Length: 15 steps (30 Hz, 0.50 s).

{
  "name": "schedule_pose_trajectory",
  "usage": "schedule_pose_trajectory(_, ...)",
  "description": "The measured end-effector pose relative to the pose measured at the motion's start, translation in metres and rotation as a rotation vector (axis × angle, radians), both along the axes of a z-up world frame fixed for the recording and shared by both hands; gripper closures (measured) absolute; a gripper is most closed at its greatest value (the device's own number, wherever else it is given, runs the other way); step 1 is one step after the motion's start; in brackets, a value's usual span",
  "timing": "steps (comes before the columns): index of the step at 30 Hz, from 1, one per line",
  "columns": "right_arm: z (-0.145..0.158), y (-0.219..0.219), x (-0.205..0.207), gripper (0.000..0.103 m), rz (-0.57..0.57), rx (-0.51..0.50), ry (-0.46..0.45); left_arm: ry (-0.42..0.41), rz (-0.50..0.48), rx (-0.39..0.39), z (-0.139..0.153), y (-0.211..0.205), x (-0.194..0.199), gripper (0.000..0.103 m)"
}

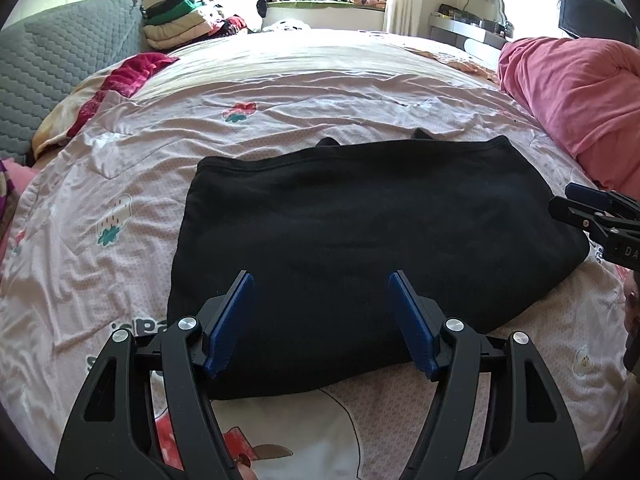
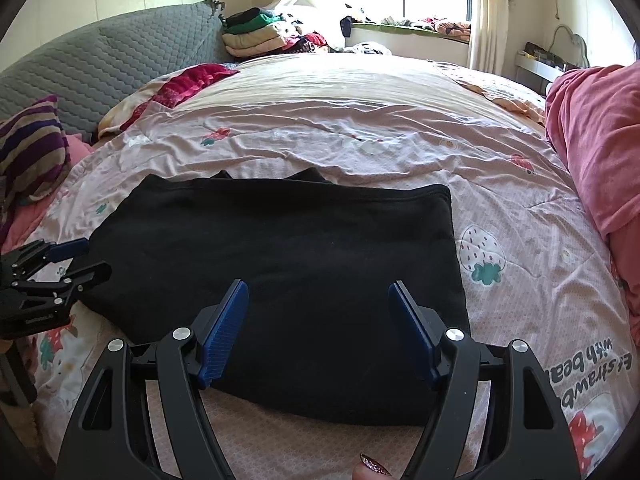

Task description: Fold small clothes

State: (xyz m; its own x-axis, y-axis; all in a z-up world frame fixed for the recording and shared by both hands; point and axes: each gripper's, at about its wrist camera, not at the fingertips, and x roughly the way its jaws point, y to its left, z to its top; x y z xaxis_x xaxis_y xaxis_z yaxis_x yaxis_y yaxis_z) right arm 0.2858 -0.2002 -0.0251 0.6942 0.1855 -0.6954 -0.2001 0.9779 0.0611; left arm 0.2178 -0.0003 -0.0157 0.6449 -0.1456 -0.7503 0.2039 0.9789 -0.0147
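The left gripper [image 1: 321,322] and the right gripper [image 2: 319,330] hang with jaws apart and nothing between them, above the near edge of a black garment [image 1: 360,236] already folded into a rough rectangle on the pink strawberry-print bedspread [image 1: 120,184]. The garment lies just ahead of and below both claws, its long axis running side to side across the bed, parallel to the near edge; the left claw stands over its left half, the right over its right half, neither nearer. A further fold would likely bring one short end across to the other. A pink quilt [image 1: 572,92] is bunched along the right edge.
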Motion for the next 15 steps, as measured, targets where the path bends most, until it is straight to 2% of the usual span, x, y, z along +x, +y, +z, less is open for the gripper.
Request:
schedule_pose_trajectory(4, -0.004, -0.003, -0.002, 0.032, -0.009, -0.003, 0.013, 0.025, 0.005, -0.009, -0.005, 0.002, 0.000, 0.038)
schedule_pose_trajectory(8, -0.016, -0.009, -0.001, 0.032, -0.025, -0.016, 0.056, 0.094, 0.017, -0.061, -0.020, 0.012, 0.003, 0.036)
schedule_pose_trajectory(12, -0.048, -0.022, 0.007, 0.029, -0.091, -0.035, 0.191, 0.101, 0.008, -0.094, -0.029, 0.018, -0.001, 0.036)
schedule_pose_trajectory(13, -0.052, -0.024, 0.006, 0.025, -0.100, -0.020, 0.187, 0.102, 0.004, -0.096, -0.031, 0.017, -0.002, 0.036)
schedule_pose_trajectory(15, -0.053, -0.023, 0.005, 0.024, -0.107, -0.017, 0.176, 0.101, 0.004, -0.103, -0.034, 0.018, -0.003, 0.036)
